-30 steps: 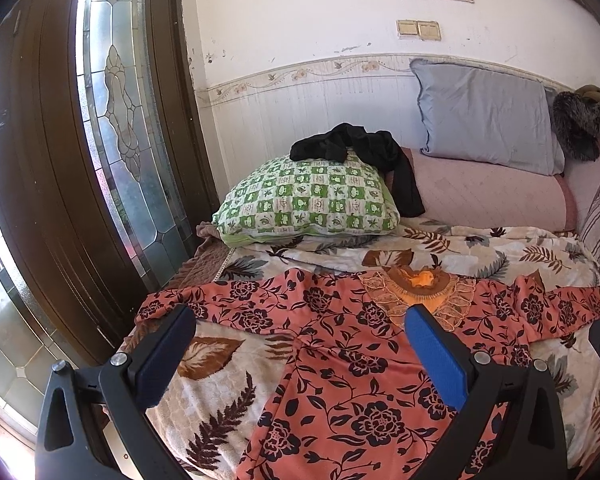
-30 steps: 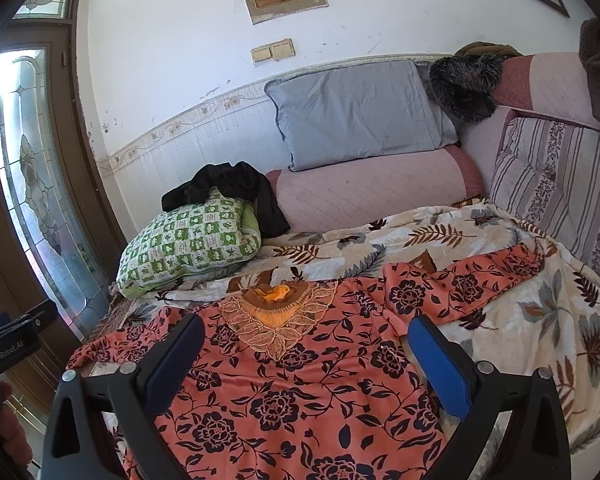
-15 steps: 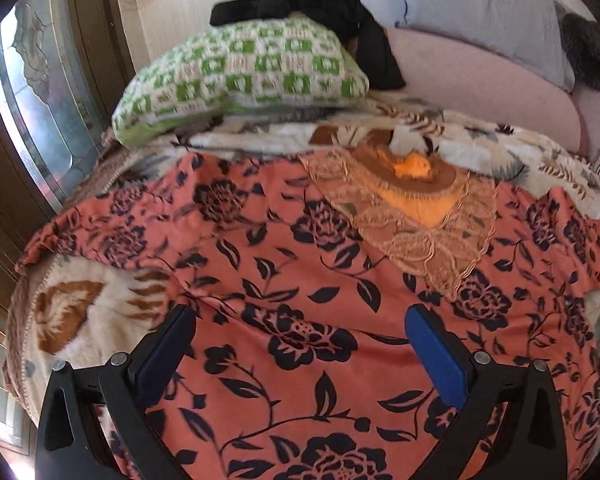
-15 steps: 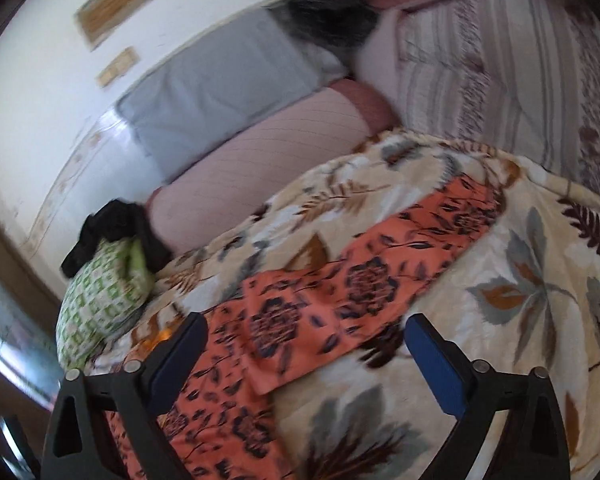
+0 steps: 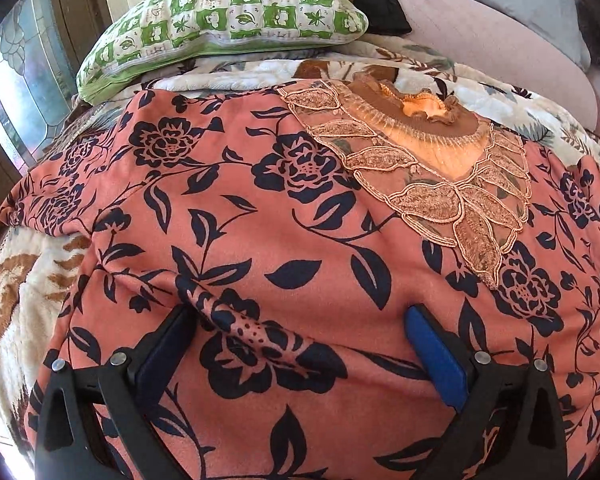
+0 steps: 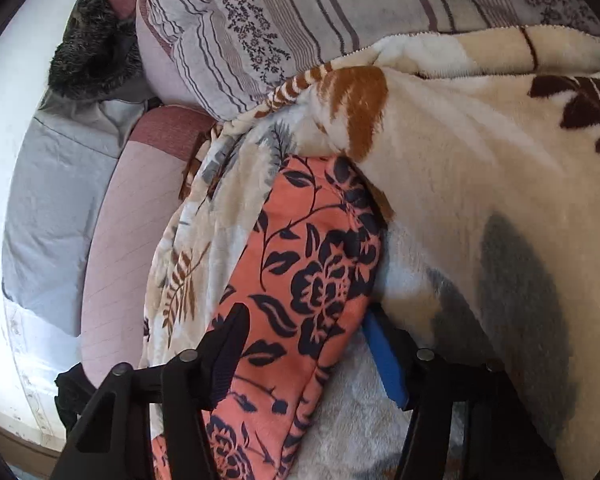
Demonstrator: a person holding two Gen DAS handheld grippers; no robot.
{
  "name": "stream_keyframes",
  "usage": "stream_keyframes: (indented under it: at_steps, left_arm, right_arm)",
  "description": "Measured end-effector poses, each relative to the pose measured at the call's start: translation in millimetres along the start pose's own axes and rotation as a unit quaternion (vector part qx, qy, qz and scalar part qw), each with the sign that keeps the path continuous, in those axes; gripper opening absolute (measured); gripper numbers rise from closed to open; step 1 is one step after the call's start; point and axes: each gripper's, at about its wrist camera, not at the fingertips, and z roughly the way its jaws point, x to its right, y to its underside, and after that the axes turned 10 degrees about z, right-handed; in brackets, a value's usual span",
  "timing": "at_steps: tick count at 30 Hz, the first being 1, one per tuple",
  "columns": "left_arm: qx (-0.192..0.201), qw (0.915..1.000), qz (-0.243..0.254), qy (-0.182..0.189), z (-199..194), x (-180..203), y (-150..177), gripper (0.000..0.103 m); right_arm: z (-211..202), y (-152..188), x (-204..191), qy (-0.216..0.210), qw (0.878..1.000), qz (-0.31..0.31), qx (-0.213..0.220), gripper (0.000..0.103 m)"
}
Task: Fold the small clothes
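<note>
A salmon-orange floral garment (image 5: 284,216) with a lace collar (image 5: 432,168) lies spread flat on a leaf-print blanket. My left gripper (image 5: 300,324) is open, its fingers pressed down onto the garment's body with a raised fabric ridge between them. In the right wrist view, the garment's sleeve (image 6: 312,264) lies along the blanket. My right gripper (image 6: 304,320) is open and straddles the sleeve, the fingers on either side of it.
A green-and-white checked pillow (image 5: 228,12) with black clothing on it lies behind the garment. A pink bolster (image 6: 120,240), a grey pillow (image 6: 56,200) and a striped cushion (image 6: 340,8) line the wall. The blanket (image 6: 480,160) bunches up to the right of the sleeve.
Both grippers have dropped down onto the bed. The left one moved forward onto the garment's body; the right one swung right and closed in on the sleeve.
</note>
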Motion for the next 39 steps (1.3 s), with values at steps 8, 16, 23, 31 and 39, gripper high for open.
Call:
stream_keyframes:
  at_steps: [8,16,23,31,39]
  left_arm:
    - [-0.013,0.9998,0.012,0.012,4.2,-11.6,-8.3,0.103]
    - [0.063,0.9950,-0.037,-0.068,-37.7,-63.3,-24.7,0.103]
    - [0.071,0.9782,-0.111,-0.161,-47.1,-145.8,-13.0,0.103]
    - [0.039,0.9502,-0.238,-0.197,-44.0,-236.5,10.8,0.103]
    - [0.065,0.9650,-0.208,-0.146,-44.2,-210.5,-2.7,0.103]
  right_arm:
    - [-30.2,19.7,-42.6,-0.036,0.996,-0.075,0.033,0.006]
    - [-116.7,142.7,-174.4,-0.173,0.958,-0.230,-0.010,0.006]
    - [-112.6,354.6,-245.6,-0.222,0.900,-0.352,-0.127,0.006]
    - [-48.7,576.4,-208.4,-0.133,0.776,-0.517,-0.335,0.012]
    - [-73.1,509.4,-170.8,-0.111,0.794,-0.526,-0.283,0.012]
